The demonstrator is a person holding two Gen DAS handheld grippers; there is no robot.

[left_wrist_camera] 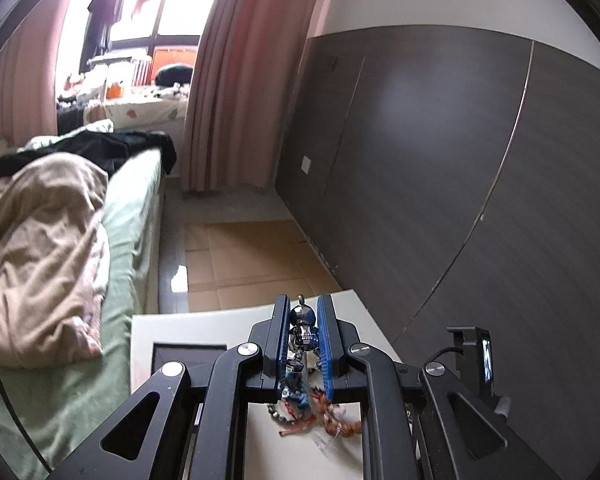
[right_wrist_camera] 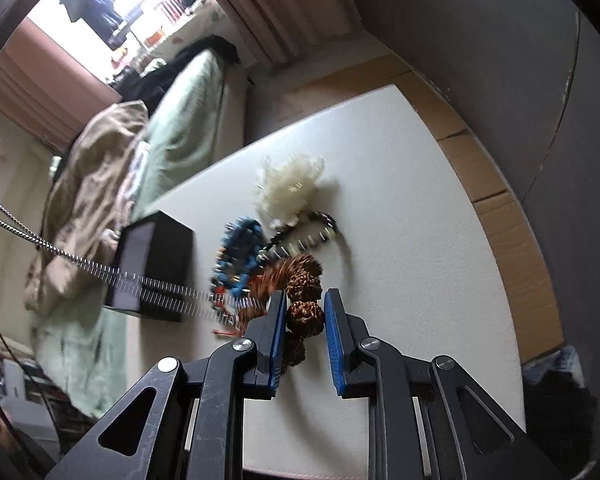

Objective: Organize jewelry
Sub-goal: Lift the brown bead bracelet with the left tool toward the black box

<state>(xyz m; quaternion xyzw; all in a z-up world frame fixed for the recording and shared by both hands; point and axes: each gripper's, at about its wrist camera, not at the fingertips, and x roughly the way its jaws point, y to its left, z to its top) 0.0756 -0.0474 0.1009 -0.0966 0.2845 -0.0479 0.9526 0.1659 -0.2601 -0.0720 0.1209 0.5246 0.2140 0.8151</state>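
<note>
Two grippers working over a heap of jewelry on a white tabletop beside a bed.

The bed (left_wrist_camera: 132,216), green-sheeted with a tan blanket (left_wrist_camera: 40,256) bunched on it, lies beside the white tabletop (right_wrist_camera: 400,200); a black box (right_wrist_camera: 156,264) stands near that edge. On the tabletop the jewelry lies tangled: a cream tuft (right_wrist_camera: 290,188), a blue beaded piece (right_wrist_camera: 238,252), a dark chain (right_wrist_camera: 308,236) and a brown knobbly-bead bracelet (right_wrist_camera: 302,280). The right gripper (right_wrist_camera: 305,312) has its pads together on one brown bead. The left gripper (left_wrist_camera: 304,328) is clamped on a metal pendant (left_wrist_camera: 303,326); a silver chain (right_wrist_camera: 60,250) stretches across the box towards the heap.
</note>
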